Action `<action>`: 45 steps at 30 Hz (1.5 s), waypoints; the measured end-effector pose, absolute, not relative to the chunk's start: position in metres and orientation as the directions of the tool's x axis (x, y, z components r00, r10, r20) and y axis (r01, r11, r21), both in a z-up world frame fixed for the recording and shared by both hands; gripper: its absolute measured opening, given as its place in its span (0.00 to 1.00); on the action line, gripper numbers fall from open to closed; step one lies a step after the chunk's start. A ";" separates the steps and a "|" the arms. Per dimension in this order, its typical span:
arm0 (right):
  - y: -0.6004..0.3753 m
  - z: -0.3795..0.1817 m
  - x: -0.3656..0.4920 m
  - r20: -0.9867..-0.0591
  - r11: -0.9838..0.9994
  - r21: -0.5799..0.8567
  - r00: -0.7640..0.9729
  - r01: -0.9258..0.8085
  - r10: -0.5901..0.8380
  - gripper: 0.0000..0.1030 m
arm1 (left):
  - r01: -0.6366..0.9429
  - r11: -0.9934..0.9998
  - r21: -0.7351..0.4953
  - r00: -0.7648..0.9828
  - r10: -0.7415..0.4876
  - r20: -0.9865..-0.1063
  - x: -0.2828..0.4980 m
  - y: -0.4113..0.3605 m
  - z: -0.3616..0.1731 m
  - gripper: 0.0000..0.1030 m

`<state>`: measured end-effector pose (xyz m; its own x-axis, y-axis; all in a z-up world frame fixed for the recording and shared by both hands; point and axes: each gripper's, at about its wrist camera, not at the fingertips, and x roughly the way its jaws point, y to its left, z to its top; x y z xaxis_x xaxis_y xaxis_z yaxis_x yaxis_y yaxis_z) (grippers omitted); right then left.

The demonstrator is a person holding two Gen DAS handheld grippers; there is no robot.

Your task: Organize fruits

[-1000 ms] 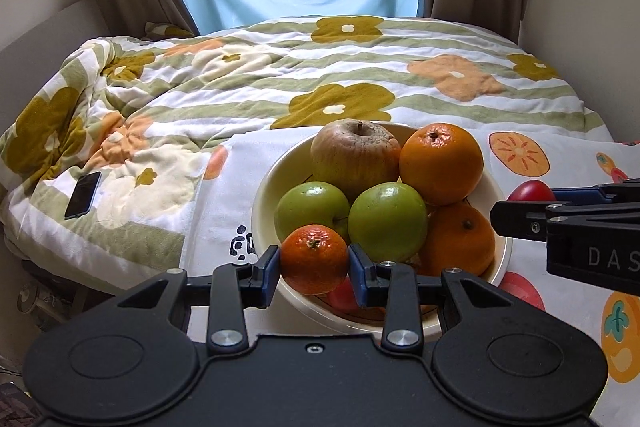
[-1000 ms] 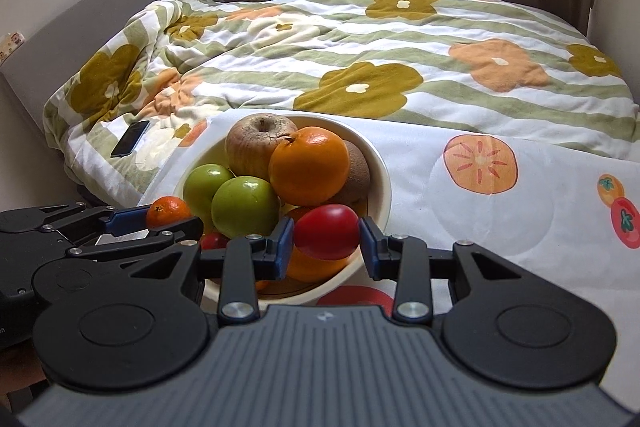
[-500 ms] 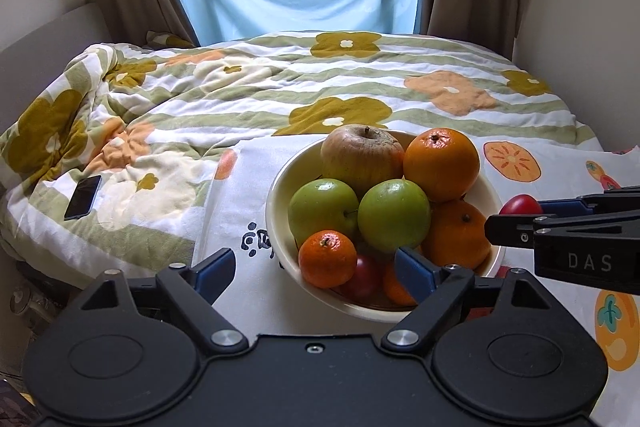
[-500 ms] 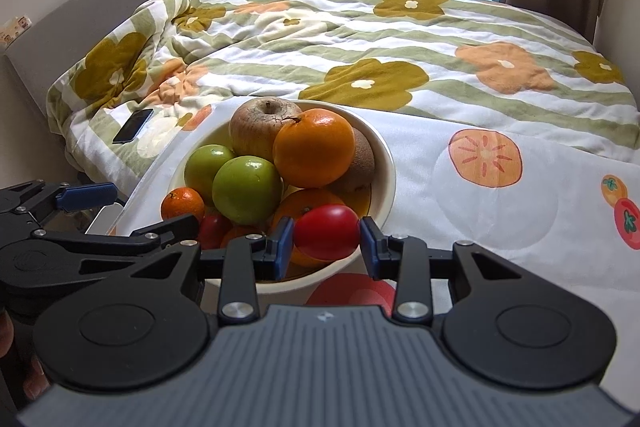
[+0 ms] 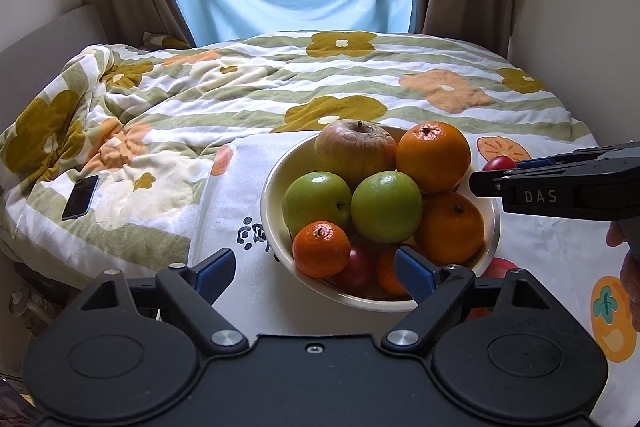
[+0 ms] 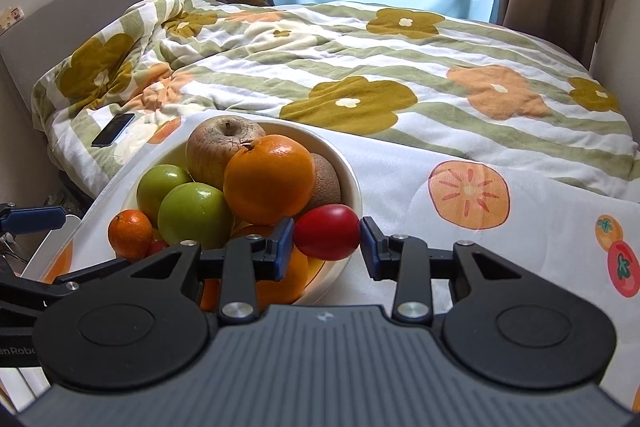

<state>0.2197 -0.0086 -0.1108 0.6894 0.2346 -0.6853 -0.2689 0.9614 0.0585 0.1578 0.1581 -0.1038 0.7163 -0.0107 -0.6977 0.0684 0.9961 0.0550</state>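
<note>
A cream bowl on the print cloth holds a brownish apple, two green apples, two oranges and a small mandarin at its near edge. My left gripper stands open just short of the mandarin, its pads wide apart and touching nothing. My right gripper is shut on a smooth red fruit, held above the bowl's right rim. In the left wrist view that right gripper comes in from the right with the red fruit at its tip.
The bowl sits on a white cloth with fruit prints, laid over a flowered quilt. A dark phone lies on the quilt at left. A kiwi sits behind the oranges. A person's hand shows at the right edge.
My left gripper has opened and let go of the small mandarin, which now lies in the bowl, and has drawn back a little. The right gripper keeps the red fruit and has shifted slightly.
</note>
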 end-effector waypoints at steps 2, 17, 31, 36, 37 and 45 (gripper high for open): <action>-0.007 -0.112 0.219 -0.681 0.956 0.047 0.691 -0.289 0.242 0.64 | 0.071 0.996 0.055 0.716 -0.012 -0.698 0.158 0.158 -0.104 0.87; -0.030 -0.077 0.183 -0.648 0.963 0.030 0.728 -0.268 0.223 0.77 | 0.069 0.996 0.061 0.729 -0.009 -0.684 0.137 0.134 -0.081 0.87; -0.112 0.017 0.082 -0.647 0.998 0.017 0.760 -0.061 0.057 1.00 | 0.107 0.992 0.073 0.770 -0.036 -0.637 0.078 0.087 0.007 0.87; -0.133 0.030 0.053 -0.665 0.999 0.029 0.747 0.025 0.001 1.00 | 0.117 0.990 0.083 0.778 -0.040 -0.627 0.061 0.074 0.020 0.89; -0.135 0.030 0.048 -0.667 0.999 0.025 0.745 0.033 -0.008 1.00 | 0.118 0.989 0.086 0.782 -0.039 -0.622 0.057 0.071 0.023 0.94; -0.150 0.028 0.020 -0.676 0.994 0.007 0.733 0.113 -0.079 1.00 | 0.109 0.991 0.083 0.799 -0.037 -0.600 0.035 0.065 0.030 1.00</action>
